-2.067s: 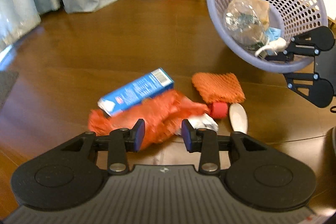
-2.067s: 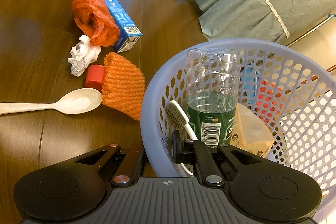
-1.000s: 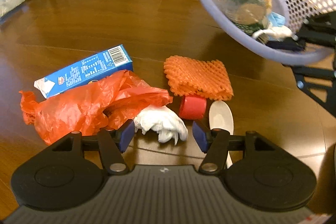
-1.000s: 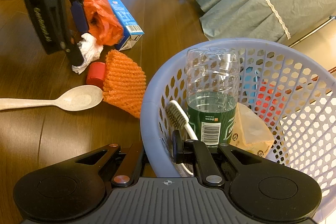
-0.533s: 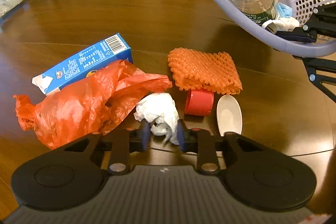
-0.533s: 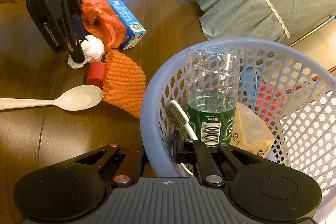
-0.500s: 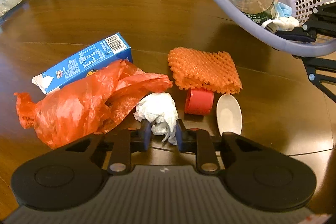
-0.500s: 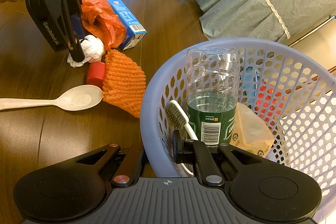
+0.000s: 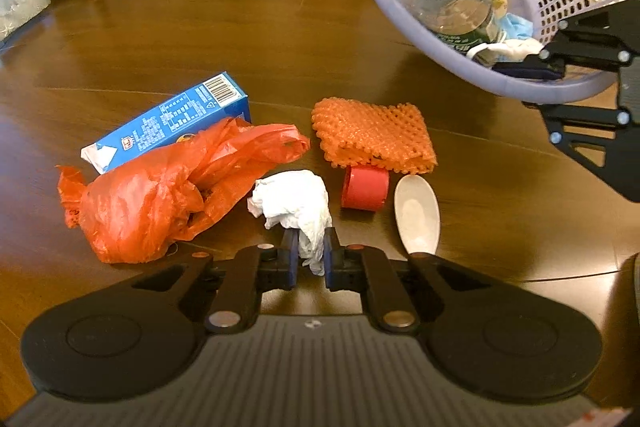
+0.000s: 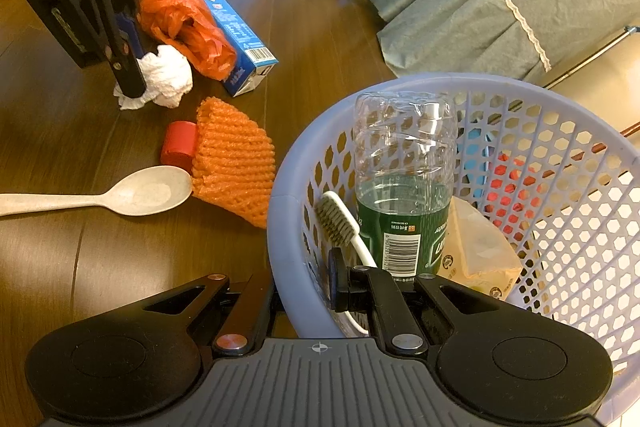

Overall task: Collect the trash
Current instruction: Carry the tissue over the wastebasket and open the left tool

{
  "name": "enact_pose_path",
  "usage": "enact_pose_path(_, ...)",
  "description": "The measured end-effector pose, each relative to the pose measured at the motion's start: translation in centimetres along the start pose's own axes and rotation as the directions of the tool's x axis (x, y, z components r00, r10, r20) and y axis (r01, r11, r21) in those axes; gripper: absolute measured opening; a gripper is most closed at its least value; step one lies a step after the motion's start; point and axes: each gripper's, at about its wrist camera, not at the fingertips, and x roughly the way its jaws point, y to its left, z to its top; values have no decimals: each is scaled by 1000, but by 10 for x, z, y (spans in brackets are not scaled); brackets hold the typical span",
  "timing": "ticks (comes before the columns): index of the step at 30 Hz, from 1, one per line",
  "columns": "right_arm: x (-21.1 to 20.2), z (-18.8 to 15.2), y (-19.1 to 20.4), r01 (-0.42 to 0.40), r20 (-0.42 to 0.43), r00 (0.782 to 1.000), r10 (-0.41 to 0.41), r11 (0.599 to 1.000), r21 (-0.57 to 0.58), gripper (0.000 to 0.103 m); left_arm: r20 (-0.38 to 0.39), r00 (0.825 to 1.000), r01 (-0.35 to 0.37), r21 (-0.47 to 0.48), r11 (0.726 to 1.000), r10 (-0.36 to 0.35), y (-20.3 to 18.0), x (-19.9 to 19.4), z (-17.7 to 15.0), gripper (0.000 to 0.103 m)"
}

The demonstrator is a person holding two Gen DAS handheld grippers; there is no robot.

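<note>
Two grippers at work over a dark glossy wood floor (image 9: pixel 240 27) — one pinching paper, one clamped on a basket rim.

Largest: round lavender plastic basket (image 10: pixel 580 155), perforated wall, tilted; the right gripper (image 10: pixel 304 291) has its jaws closed narrow across the rim, one finger outside, one inside. Inside lie a crumpled clear bottle (image 10: pixel 404 187) with green label, a tan wrapper (image 10: pixel 476 247) and a white toothbrush (image 10: pixel 340 223). On the floor: crinkled orange plastic bag (image 9: pixel 168 187) touching a blue rectangular carton (image 9: pixel 172 119); orange foam netting (image 9: pixel 372 135), ribbed, overlapping a red cylindrical cap (image 9: pixel 366 187); pale smooth spoon (image 9: pixel 416 215) just beside the cap. Smallest — wadded white tissue (image 9: pixel 296 207), its lower end squeezed between the nearly closed jaws of the left gripper (image 9: pixel 310 259), beside the bag.
</note>
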Motion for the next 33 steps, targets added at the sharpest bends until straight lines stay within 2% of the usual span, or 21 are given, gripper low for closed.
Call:
enact_pose_path(6,0,0,0,1,2,1000,-1,1000,0,4,20,999,29,19,999,-30,-8,-23,-4,9)
enact_pose_path(11,0,0,0,1,1,1000,-1,1000,0,4,65,997,43,29,999,-45,-10,-48,6,9)
enact_pose_path(20,0,0,-1,1,1,1000,-1,1000,-2,4,195,978,62,49,997,-71,-13,-91,54,9)
enact_pose_path(26,0,-1,-2,1,1,1000,-1,1000,-5,4,239,965,96,72,993,-111,-25,-100,81,9)
enact_pose_path(33,0,-1,-1,1,1,1000,-1,1000,-3,4,240,959,129,113,985,-153,-41,-95,96,9)
